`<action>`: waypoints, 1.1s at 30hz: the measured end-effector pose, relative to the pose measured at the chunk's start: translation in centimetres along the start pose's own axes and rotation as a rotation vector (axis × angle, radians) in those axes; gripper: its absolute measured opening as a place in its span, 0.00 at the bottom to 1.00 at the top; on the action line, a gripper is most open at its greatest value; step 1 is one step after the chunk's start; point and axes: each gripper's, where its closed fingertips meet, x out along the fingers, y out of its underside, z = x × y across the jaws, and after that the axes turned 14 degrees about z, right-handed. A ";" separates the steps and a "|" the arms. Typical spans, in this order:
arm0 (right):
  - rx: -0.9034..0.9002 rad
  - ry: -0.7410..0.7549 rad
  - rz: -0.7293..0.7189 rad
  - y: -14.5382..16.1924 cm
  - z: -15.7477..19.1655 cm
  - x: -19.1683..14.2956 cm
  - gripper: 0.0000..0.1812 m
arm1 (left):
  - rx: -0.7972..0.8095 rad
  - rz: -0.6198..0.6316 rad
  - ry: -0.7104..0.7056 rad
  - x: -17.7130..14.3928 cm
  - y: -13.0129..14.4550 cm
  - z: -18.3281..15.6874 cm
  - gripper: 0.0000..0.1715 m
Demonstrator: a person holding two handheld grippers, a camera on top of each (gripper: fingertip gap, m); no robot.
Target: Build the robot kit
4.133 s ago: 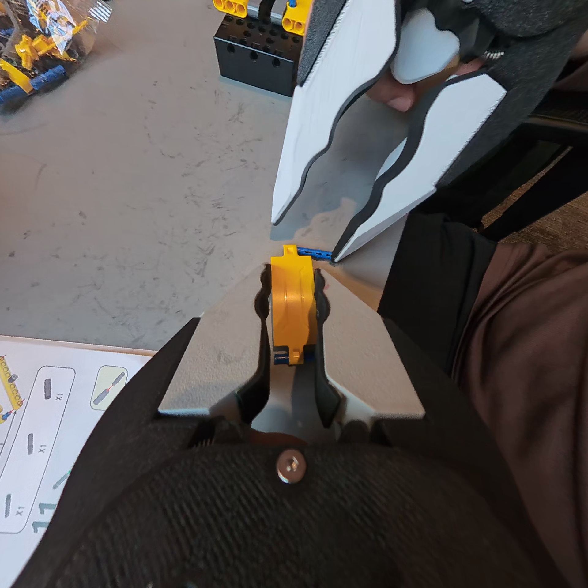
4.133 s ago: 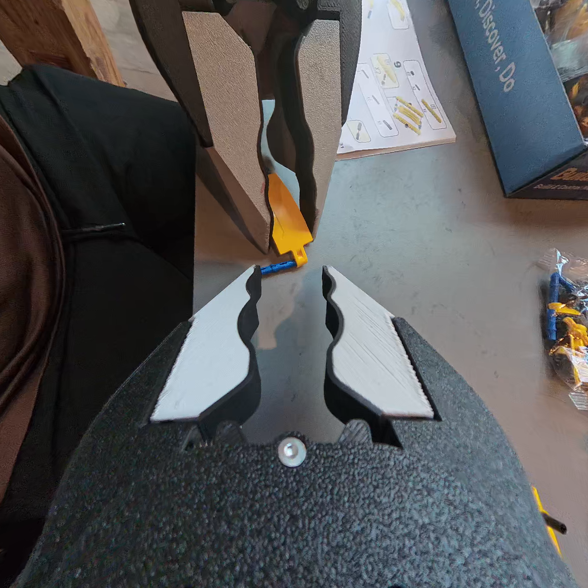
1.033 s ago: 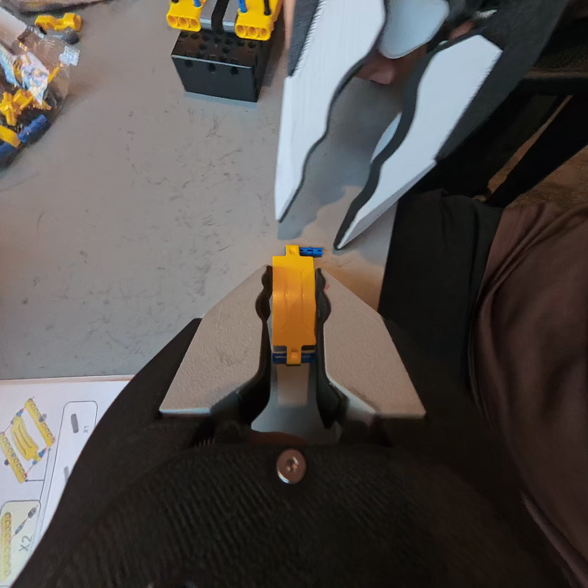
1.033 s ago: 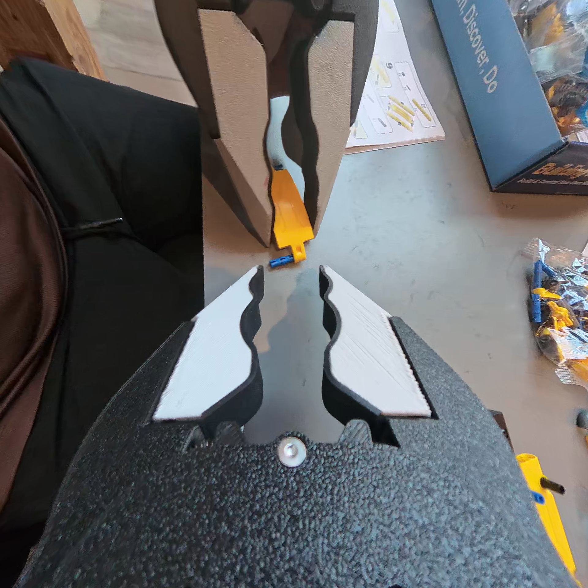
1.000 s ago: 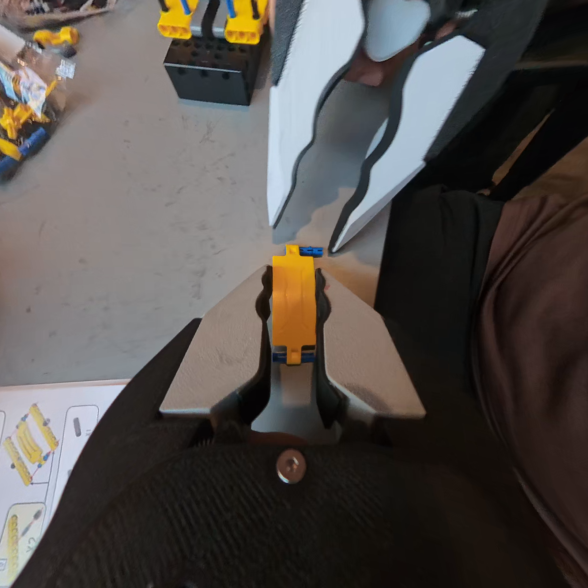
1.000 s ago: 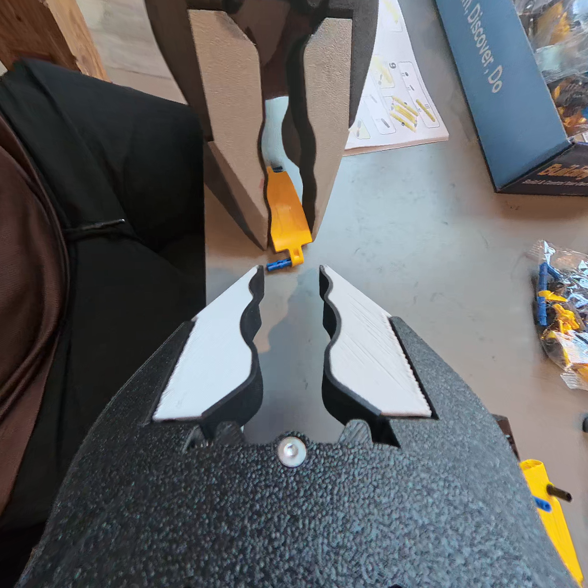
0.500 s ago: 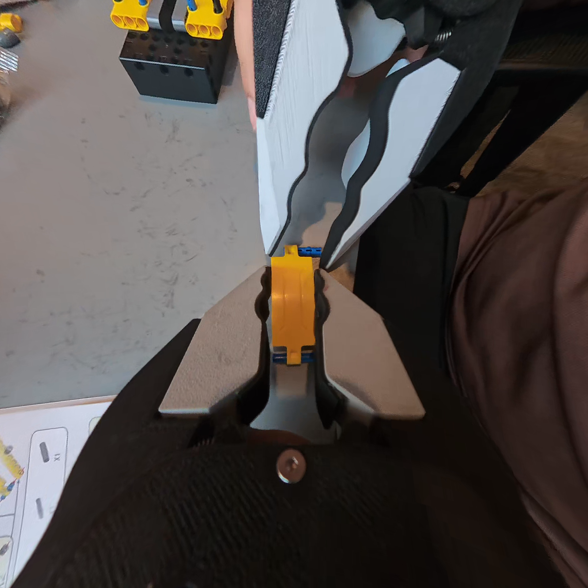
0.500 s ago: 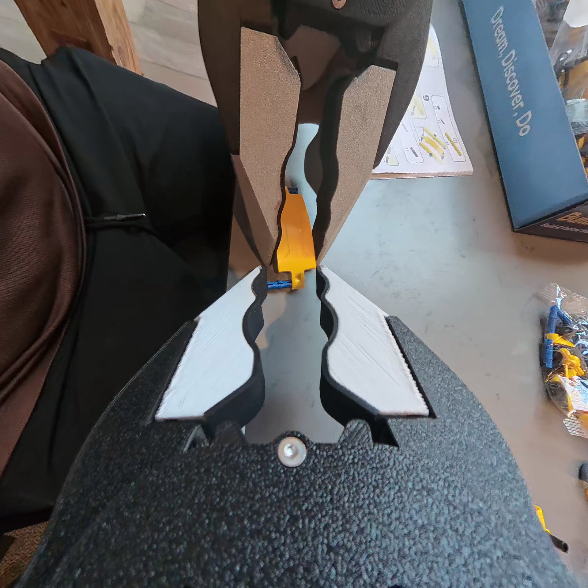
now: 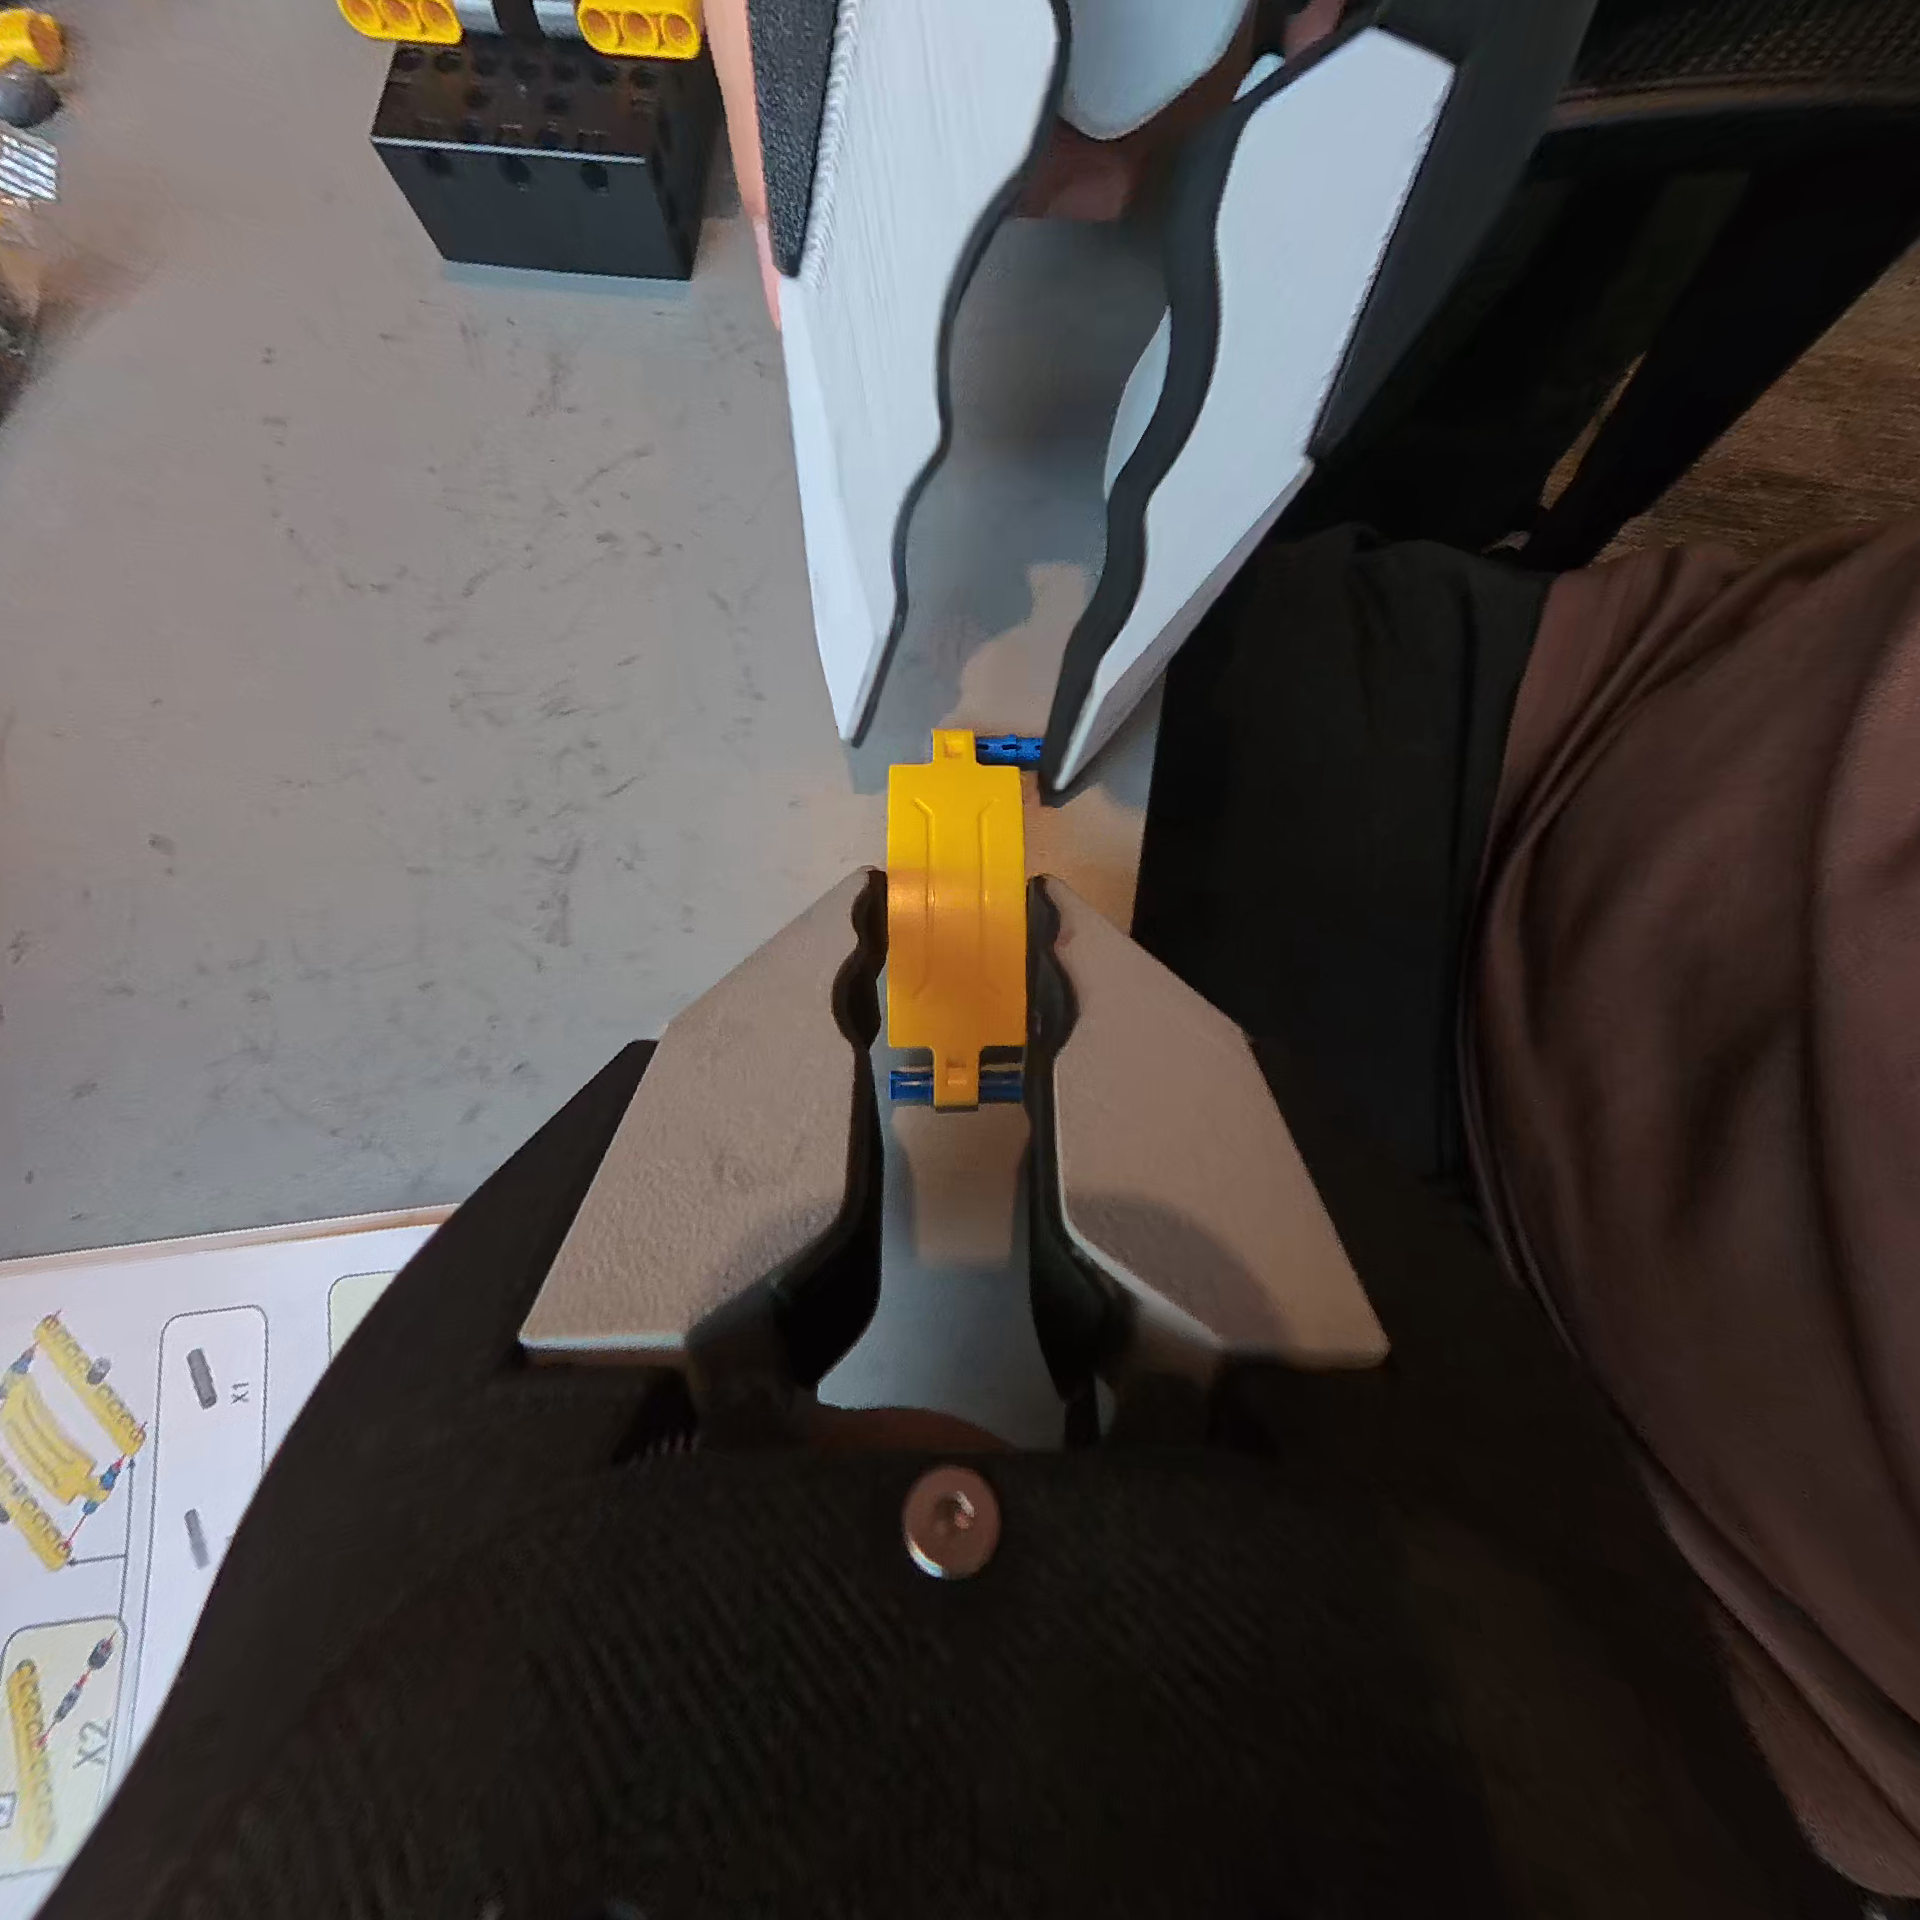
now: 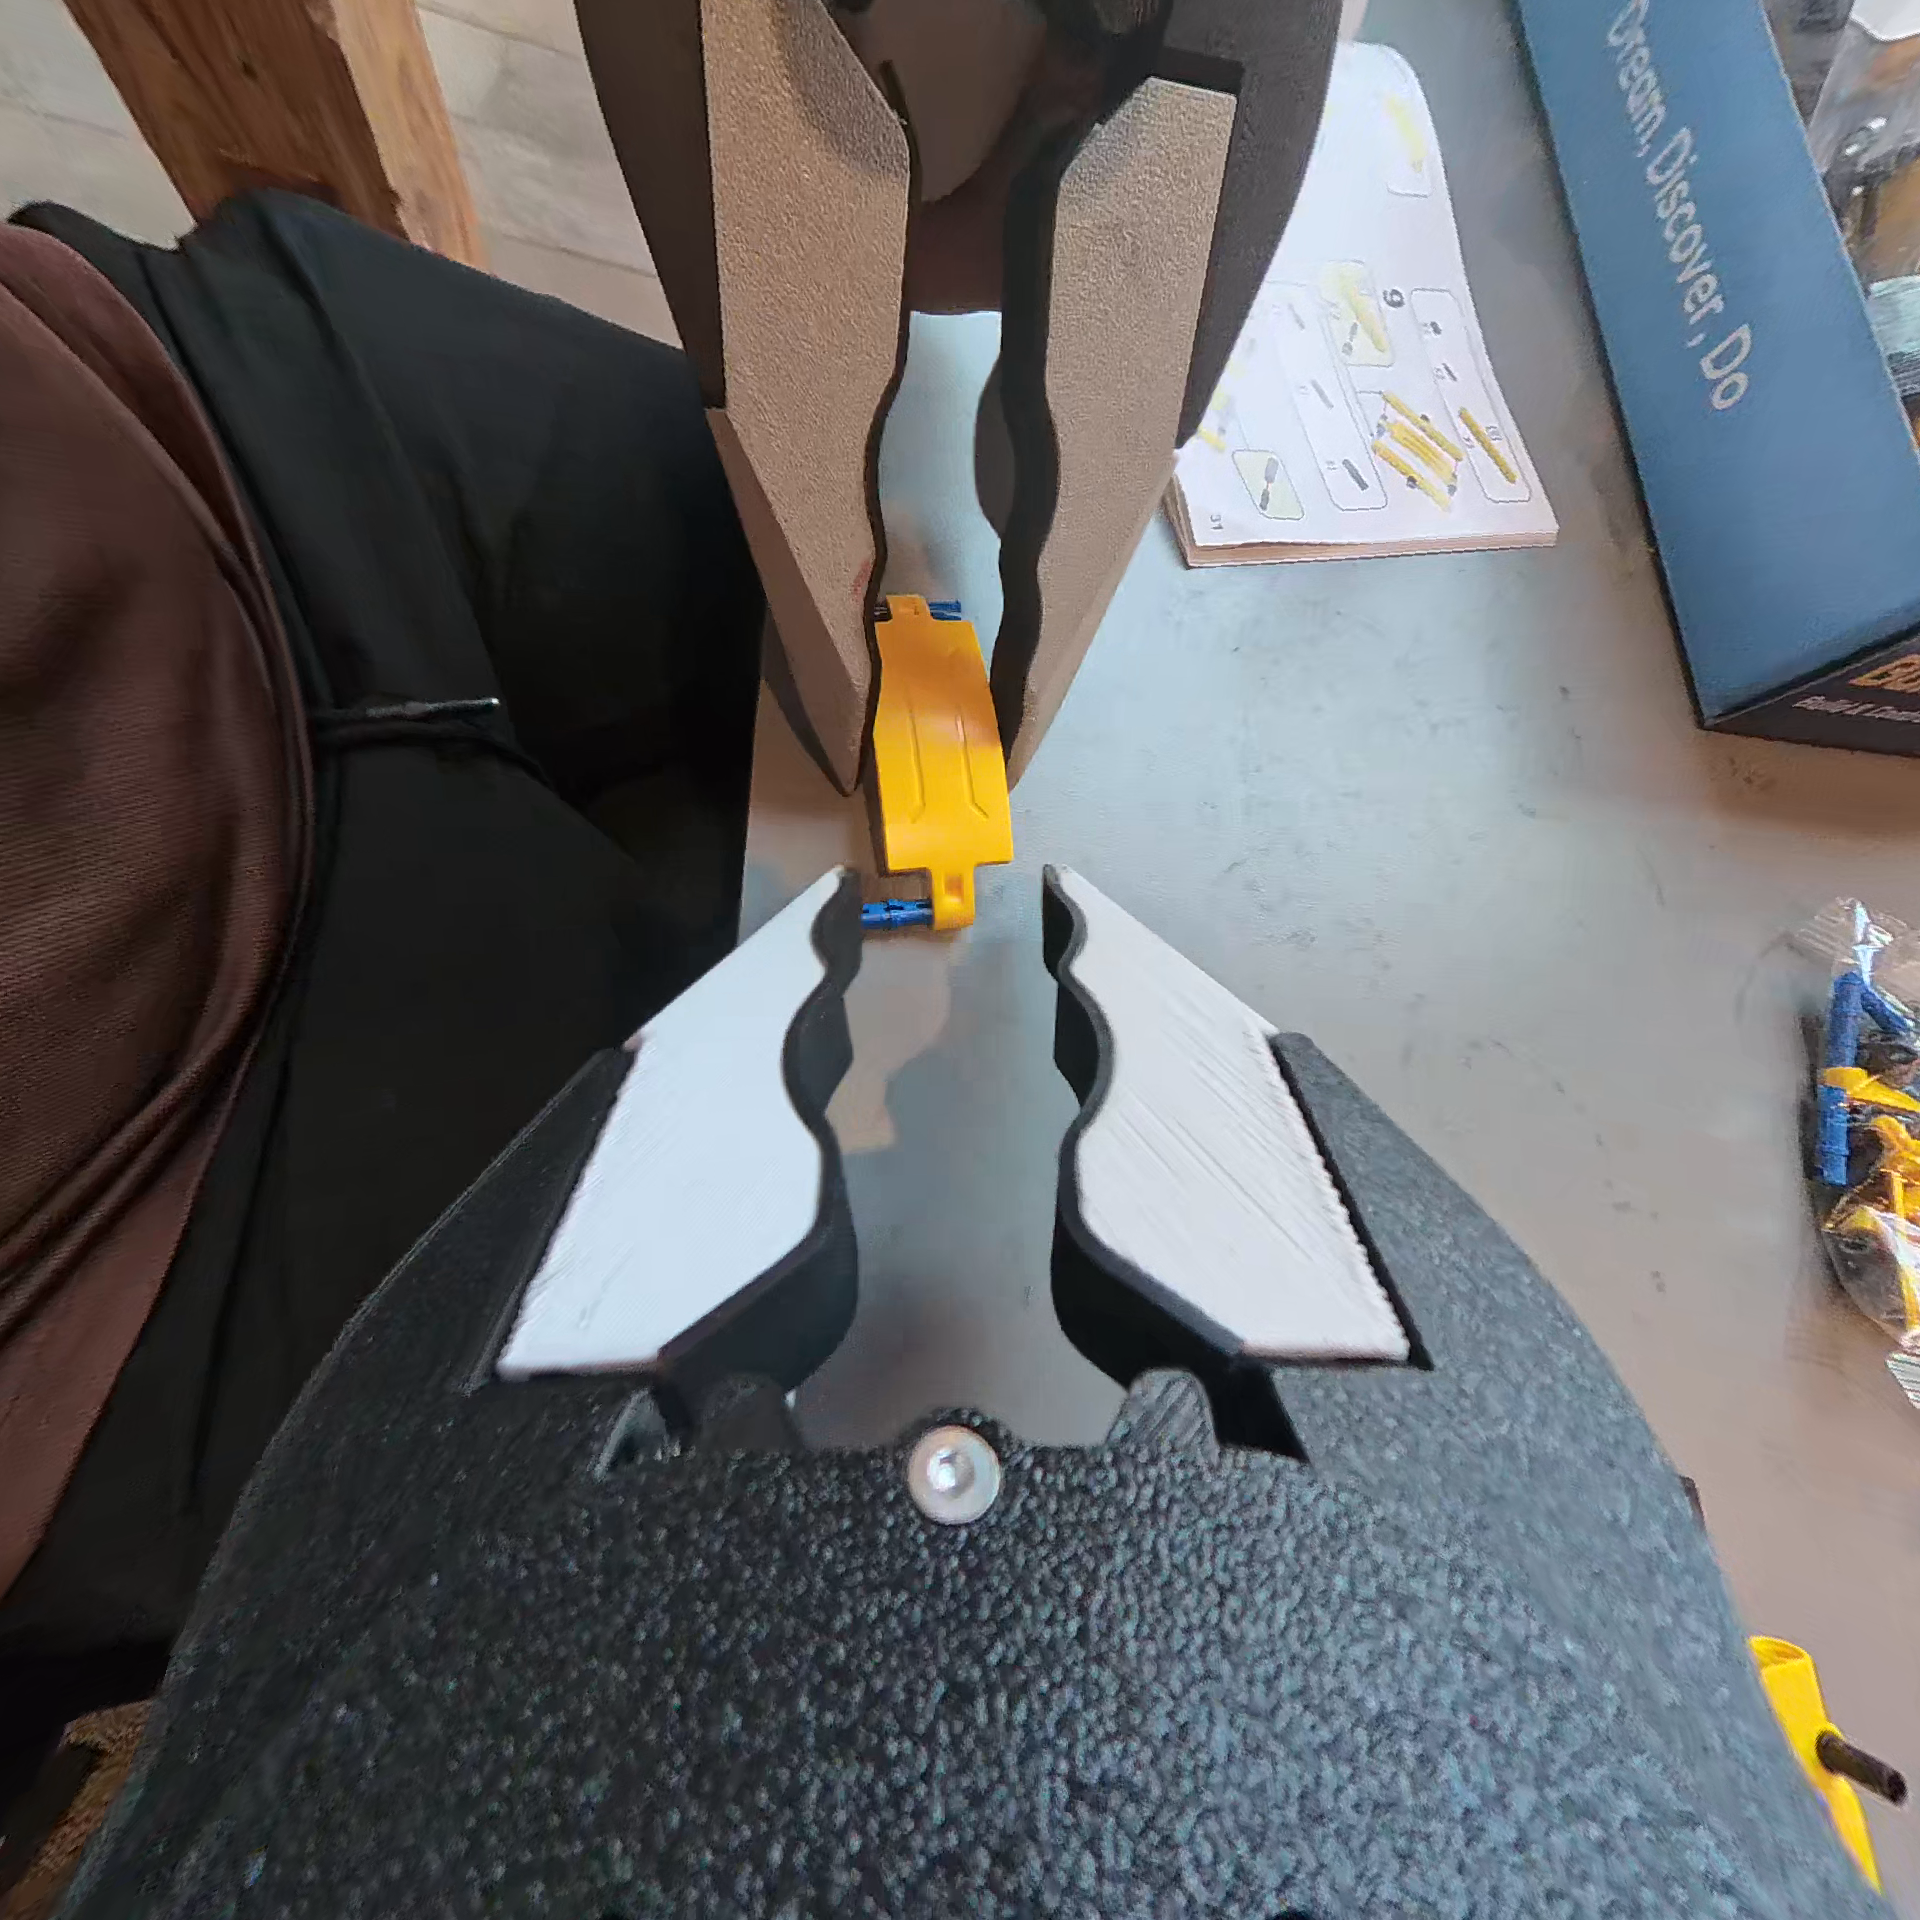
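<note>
My left gripper [image 9: 956, 883] is shut on a curved yellow panel piece [image 9: 956, 925] and holds it above the grey table; its far end sticks out past the fingertips. A blue pin [image 9: 1010, 747] juts sideways from the far tab, and another blue pin [image 9: 914, 1086] crosses the near tab. My right gripper [image 10: 943, 875] is open and empty, facing the left one tip to tip. In the right wrist view the yellow panel [image 10: 940, 769] hangs between the grey fingers [image 10: 800, 436] of the left gripper, and its blue pin [image 10: 891, 914] touches or nearly touches my right gripper's left fingertip.
A black block with yellow beams [image 9: 540, 156] stands at the back. An instruction booklet [image 9: 94, 1455] lies at the left, also in the right wrist view [image 10: 1371, 436]. A blue box [image 10: 1745, 343], a bag of parts [image 10: 1870, 1122] and a person's dark clothing [image 10: 416, 727] are nearby. The tips of both grippers are at nearly the same place.
The yellow panel now sticks farther out of my left fingers than half a second ago. The two grippers have drawn slightly apart, and the right one has stayed open.
</note>
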 end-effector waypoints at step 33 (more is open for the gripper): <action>-0.112 -0.044 -0.026 -0.9 1.6 0.3 0.12 | 0.097 -0.040 0.168 -0.4 0.6 -1.4 0.14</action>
